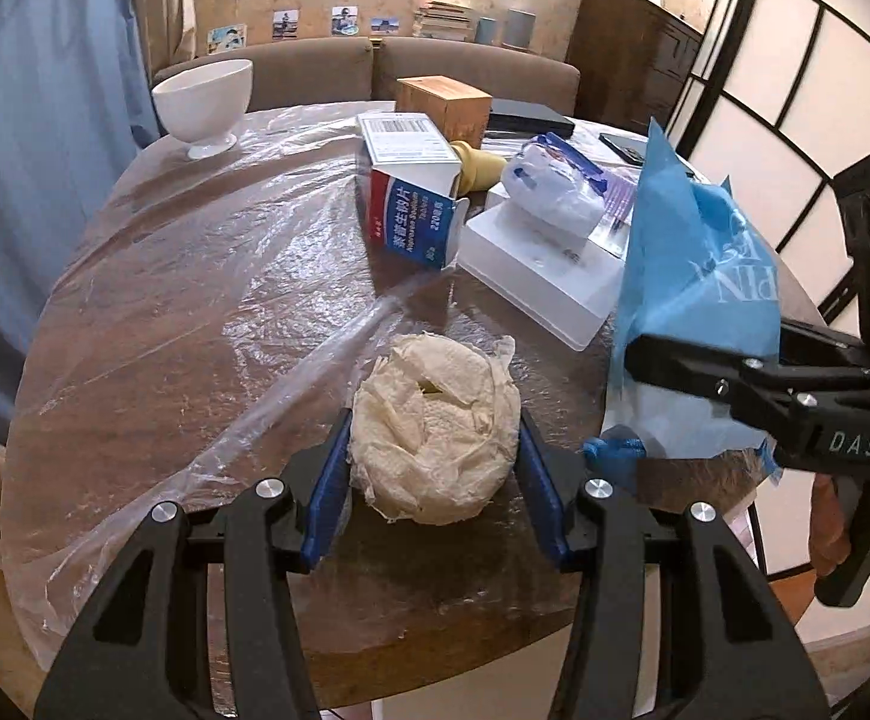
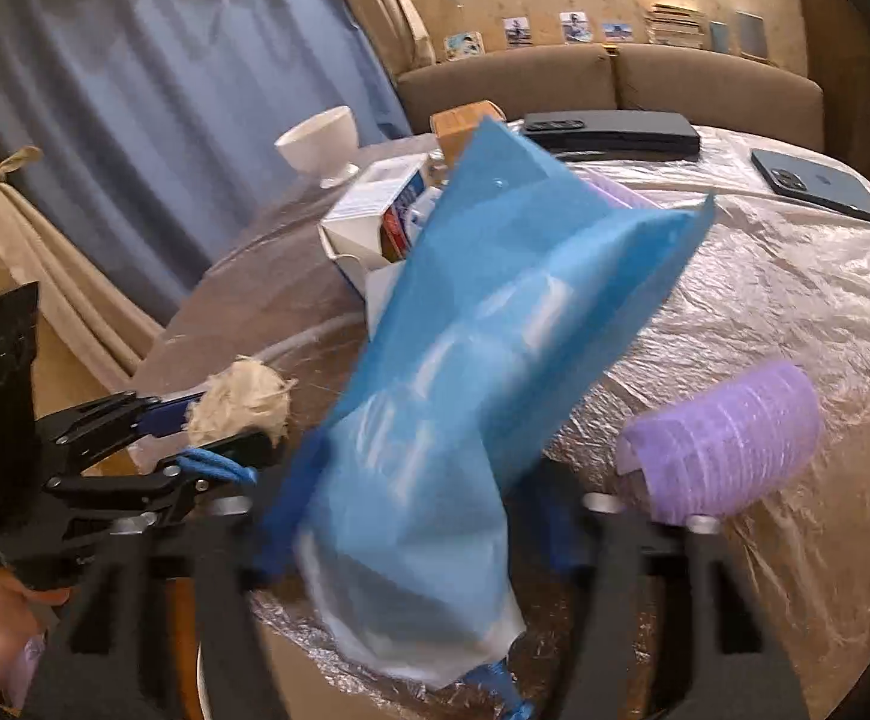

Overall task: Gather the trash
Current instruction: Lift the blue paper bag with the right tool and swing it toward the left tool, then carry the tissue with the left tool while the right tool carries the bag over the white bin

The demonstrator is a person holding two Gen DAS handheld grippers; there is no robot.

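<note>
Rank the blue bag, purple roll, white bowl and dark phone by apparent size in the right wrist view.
1. blue bag, though nearest the camera
2. purple roll
3. dark phone and white bowl: too alike to rank

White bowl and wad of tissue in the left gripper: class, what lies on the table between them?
Nothing: the left wrist view shows only clear plastic sheeting between white bowl and tissue wad.

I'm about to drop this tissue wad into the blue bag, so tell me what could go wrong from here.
1. The blue bag is pinched by the right gripper and looks flat, so the tissue wad in the left gripper may miss its mouth.
2. The bag swings near the open medicine box and could knock it.
3. The plastic table cover is loose and could snag.
</note>
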